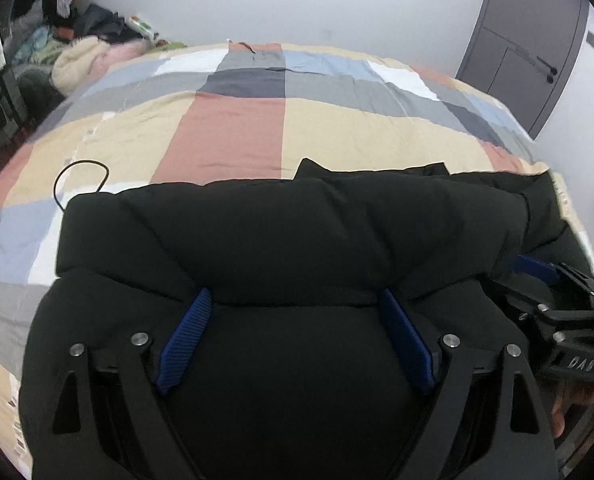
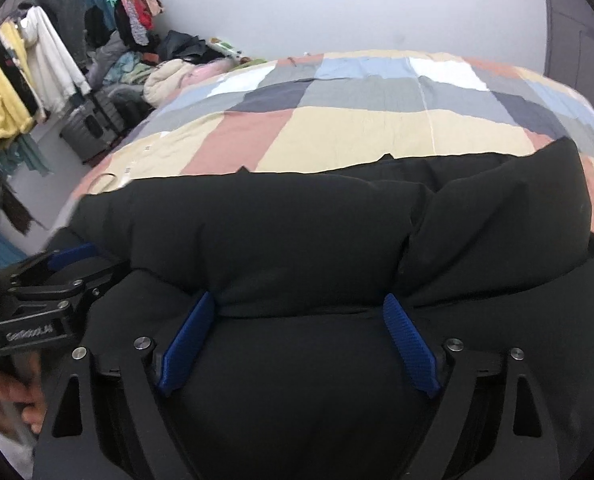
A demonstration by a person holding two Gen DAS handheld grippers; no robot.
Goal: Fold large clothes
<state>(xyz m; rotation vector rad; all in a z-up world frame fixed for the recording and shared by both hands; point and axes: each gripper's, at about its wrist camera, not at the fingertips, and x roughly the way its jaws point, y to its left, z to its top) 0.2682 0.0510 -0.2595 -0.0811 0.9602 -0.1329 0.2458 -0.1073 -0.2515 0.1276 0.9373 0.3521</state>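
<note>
Left wrist view: our left gripper (image 1: 293,312) has its fingers (image 1: 187,336) spread wide, both blue pads resting on the black puffer jacket (image 1: 281,236). Nothing pinched between them that we can see; fabric bulges up in the gap, but the pads sit well apart.

Right wrist view: same story. Right gripper (image 2: 297,316) fingers (image 2: 411,344) are spread, pads down on the jacket, no pinch visible. Each gripper shows at the edge of the other's view, so we're working side by side at the near edge.

Jacket lies on the patchwork quilt (image 1: 233,128) of the bed, at the near side, spanning most of the width in front of us. A thick roll of it lies across just beyond the fingers, with a flatter panel under and near us. On the right a sleeve or side panel (image 2: 509,216) is doubled over the body.

Progress, our read: partway. It looks like at least one fold is in, since the bulk is layered and the outline is compact. Not a finished bundle: the far edge is uneven, with corners poking out. Likely left: another fold across, then flatten and square it up.

A thin black cord (image 1: 82,178) lies on the quilt at far left, just off the jacket's corner.
</note>
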